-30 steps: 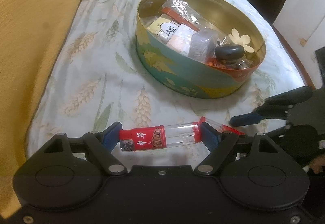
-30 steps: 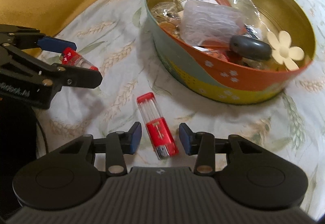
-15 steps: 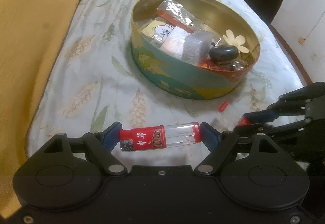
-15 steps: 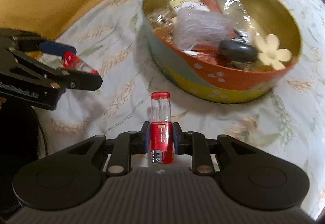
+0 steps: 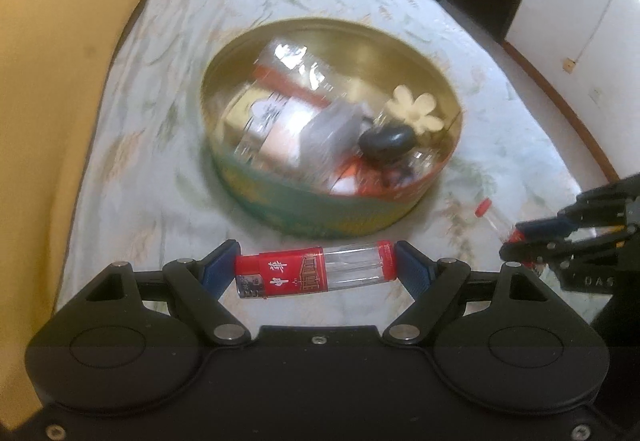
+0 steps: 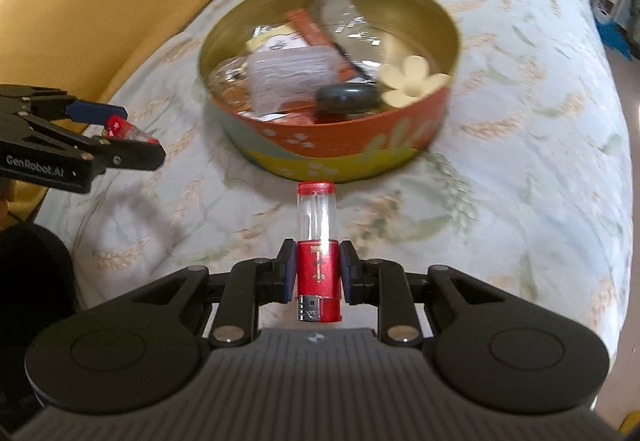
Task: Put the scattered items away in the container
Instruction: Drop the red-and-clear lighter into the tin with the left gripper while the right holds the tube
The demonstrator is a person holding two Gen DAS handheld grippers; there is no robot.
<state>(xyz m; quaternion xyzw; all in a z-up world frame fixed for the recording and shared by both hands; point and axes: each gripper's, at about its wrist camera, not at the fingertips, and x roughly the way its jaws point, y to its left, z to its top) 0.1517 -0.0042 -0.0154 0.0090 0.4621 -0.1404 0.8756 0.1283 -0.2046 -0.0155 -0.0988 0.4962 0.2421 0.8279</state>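
Tin (image 5: pixel 340 217), round and already crowded with packets, a pale flower clip and a dark pebble, is seen on the leaf-print bedspread (image 5: pixel 152 169) ahead of both grippers. A lighter (image 5: pixel 316 272) is clamped endwise by the left gripper (image 5: pixel 316 273); a second lighter (image 6: pixel 319 265) is pinched at its red body by the right gripper (image 6: pixel 319 273). Carrying is judged underway; next, each must be brought over the rim and released.

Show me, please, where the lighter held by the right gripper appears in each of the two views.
Left wrist view: at the far right edge, red lighter in the right gripper, clear end toward the round tin.
Right wrist view: bottom centre, same lighter between the jaws, pointing at the tin.
Shared landmark: the white flower inside the tin.
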